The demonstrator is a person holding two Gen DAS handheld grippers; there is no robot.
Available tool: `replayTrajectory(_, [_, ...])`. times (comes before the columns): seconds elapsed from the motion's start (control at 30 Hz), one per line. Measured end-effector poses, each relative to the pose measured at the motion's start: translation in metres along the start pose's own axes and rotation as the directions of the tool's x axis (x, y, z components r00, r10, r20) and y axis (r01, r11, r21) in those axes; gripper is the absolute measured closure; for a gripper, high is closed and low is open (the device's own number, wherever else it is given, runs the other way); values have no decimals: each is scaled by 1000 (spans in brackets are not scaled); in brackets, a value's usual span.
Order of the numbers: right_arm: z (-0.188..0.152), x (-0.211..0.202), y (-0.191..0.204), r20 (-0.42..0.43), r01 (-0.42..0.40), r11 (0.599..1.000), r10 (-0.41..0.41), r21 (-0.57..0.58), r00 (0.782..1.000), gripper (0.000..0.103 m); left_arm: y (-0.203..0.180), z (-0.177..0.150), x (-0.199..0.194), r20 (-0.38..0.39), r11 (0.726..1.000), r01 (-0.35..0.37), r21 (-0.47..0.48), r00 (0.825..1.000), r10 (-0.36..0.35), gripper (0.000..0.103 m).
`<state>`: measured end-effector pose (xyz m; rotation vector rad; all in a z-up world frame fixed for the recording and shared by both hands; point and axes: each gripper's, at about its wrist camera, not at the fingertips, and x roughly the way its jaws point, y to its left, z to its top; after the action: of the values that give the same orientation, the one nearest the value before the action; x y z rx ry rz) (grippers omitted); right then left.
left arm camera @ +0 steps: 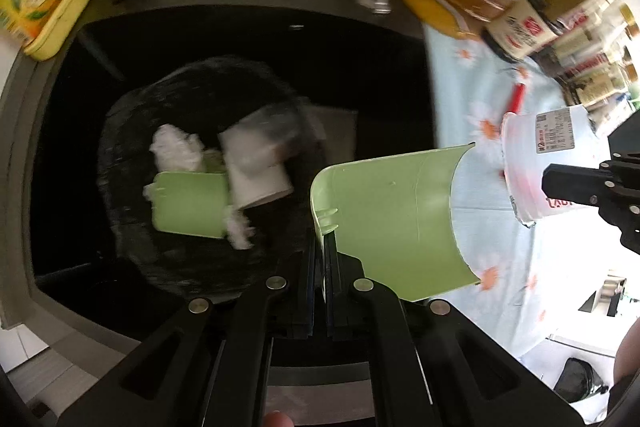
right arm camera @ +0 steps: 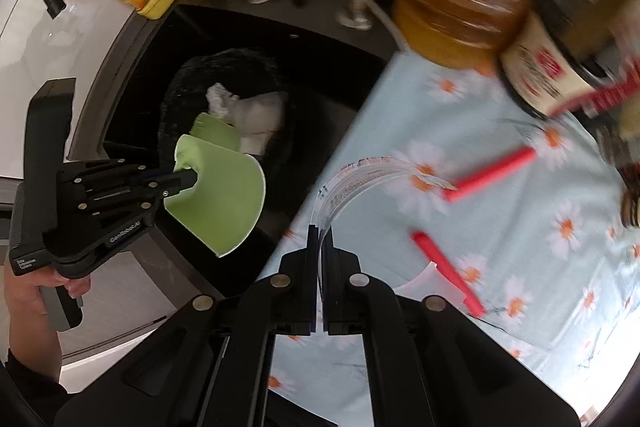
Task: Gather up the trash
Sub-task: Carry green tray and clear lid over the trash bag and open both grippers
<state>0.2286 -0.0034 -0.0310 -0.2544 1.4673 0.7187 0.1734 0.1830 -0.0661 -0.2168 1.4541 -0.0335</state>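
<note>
Left gripper jaws pinching green cup piece near bin bag; right gripper jaws pinching clear cup; thin-edge grips, either could slip, land outside bag

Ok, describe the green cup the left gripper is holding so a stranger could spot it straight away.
Find the black sink; a black bin bag sits in it. Beside the bag's opening, the left gripper pinches the rim of a pale green cup. A second green cup lies in the bag among tissues; the held one is outside it, clamped in black fingers.
</note>
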Motion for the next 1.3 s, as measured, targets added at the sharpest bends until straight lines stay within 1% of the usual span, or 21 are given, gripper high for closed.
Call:
replayTrajectory(0.27, [46,34,65,-32,-34,999,32,-36,999,101,72,-2,0,-5,999,-23,-47,1000,22,100])
replayTrajectory(0.37, [63,46,82,-44,-46,998,44,-36,998,101,103,-3,3,-17,998,-27,-64,1000,26,100])
replayTrajectory(0.5, [85,66,104,-68,-63,998,61,-29,996,101,133,1,6,-26,997,-23,-73,999,21,100])
replayTrajectory(0.63, [99,89,112,-109,-104,994,106,19,988,101,154,8,11,-35,997,-17,-70,999,15,100])
replayTrajectory(0.73, [104,104,116,-137,-116,992,122,48,983,101,165,15,18,-48,998,-14,-60,999,11,100])
replayTrajectory(0.9, [114,118,121,-154,-136,986,150,99,977,100,173,27,28,-68,999,0,-40,998,-3,99])
replayTrajectory(0.93, [116,120,121,-156,-147,982,165,118,974,97,174,30,29,-71,999,2,-35,997,-5,96])
replayTrajectory(0.97, [115,120,119,-155,-152,980,172,130,973,87,174,33,31,-74,1000,3,-25,997,-5,96])
replayTrajectory(1.0, [116,121,118,-153,-148,979,170,143,974,78,175,35,33,-76,1000,3,-21,997,-4,96])
replayTrajectory(1.03, [117,122,116,-154,-142,978,166,154,974,73,175,38,34,-79,1000,4,-17,997,-5,96])
replayTrajectory(1.07, [118,123,113,-155,-147,973,176,179,972,63,176,41,34,-81,1000,8,-12,997,-9,95])
replayTrajectory(1.1, [118,123,112,-155,-153,969,184,191,971,61,176,43,33,-78,1000,10,-7,997,-11,93])
replayTrajectory(1.3, [119,117,100,-143,-141,964,176,225,974,61,175,54,33,-74,1000,16,17,997,-15,92])
